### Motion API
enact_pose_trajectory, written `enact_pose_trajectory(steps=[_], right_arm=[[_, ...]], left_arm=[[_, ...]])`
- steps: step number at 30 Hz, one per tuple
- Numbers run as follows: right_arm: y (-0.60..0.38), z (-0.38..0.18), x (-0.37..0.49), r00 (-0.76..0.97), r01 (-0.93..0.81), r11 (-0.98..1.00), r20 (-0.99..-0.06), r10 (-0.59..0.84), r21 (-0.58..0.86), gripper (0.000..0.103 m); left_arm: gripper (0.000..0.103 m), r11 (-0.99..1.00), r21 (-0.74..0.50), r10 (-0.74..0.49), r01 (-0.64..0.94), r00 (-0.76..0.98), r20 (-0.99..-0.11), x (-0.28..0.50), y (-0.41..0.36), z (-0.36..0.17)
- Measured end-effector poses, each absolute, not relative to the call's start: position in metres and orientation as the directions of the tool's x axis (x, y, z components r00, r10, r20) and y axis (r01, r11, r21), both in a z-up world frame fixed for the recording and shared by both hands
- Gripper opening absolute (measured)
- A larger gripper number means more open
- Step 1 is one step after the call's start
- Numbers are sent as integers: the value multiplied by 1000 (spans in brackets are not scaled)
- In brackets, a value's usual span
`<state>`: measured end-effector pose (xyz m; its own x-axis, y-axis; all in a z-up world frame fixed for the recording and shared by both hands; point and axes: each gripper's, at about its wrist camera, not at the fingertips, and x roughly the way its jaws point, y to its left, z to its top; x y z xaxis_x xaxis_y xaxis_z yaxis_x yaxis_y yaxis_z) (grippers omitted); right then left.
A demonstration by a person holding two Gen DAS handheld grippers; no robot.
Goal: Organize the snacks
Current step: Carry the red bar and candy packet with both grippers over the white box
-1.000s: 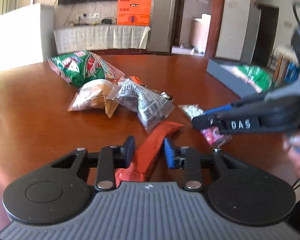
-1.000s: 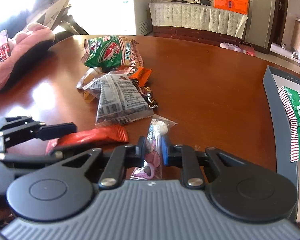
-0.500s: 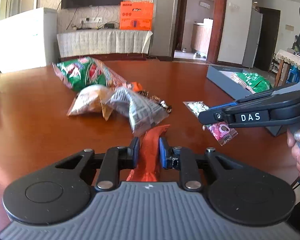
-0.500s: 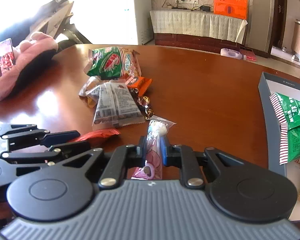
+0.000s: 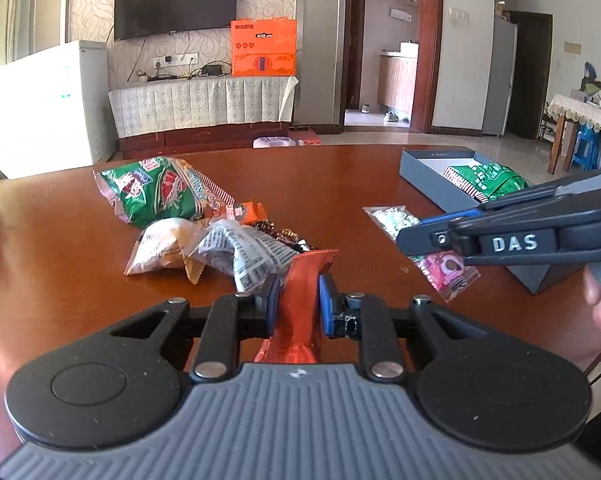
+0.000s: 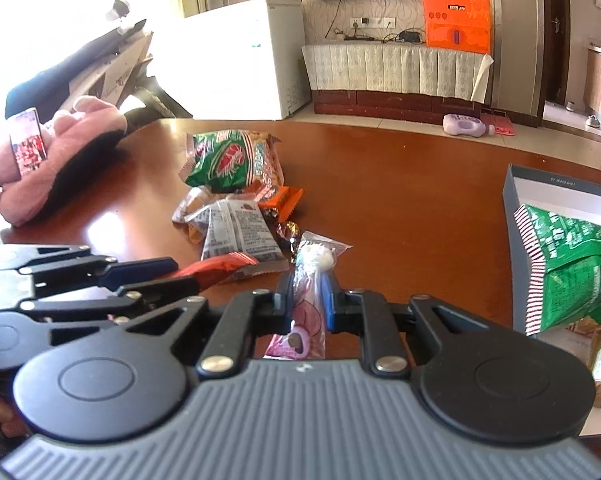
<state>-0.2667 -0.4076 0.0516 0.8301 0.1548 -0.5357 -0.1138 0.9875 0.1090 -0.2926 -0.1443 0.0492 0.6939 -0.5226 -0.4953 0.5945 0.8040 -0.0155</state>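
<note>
We see a glossy, polished wooden table (image 5: pixel 380 176) mirroring the light; the red snack packet (image 5: pixel 300 292) is shiny crinkled foil; the pink candy packet (image 6: pixel 308 308) is clear, glossy plastic film; the left gripper (image 5: pixel 298 304) is matt black plastic with bright metal rivets and a ribbed grey body; the grey box (image 6: pixel 516 216) looks like matt cardboard.

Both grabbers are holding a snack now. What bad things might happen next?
1. The left gripper pinches the red packet near one end, so the loose part might sag or slip out.
2. The right gripper squeezes the pink candy bag; its clear top flops free and might snag on the grey box wall.
3. The two grippers sit close together and could bump on the way to the box.
</note>
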Motion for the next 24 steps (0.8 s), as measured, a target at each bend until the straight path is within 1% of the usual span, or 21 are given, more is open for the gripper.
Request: enact_pose_trajectory(steps=[16, 24], right_arm=[[-435, 76, -294, 873, -102, 985, -463, 154, 136, 18], [-458, 87, -310, 895, -66, 987, -429, 124, 147, 18]], left_arm=[[24, 804, 42, -502, 593, 715, -486, -286, -182, 73], [24, 778, 57, -536, 625, 708, -459, -286, -215, 93]])
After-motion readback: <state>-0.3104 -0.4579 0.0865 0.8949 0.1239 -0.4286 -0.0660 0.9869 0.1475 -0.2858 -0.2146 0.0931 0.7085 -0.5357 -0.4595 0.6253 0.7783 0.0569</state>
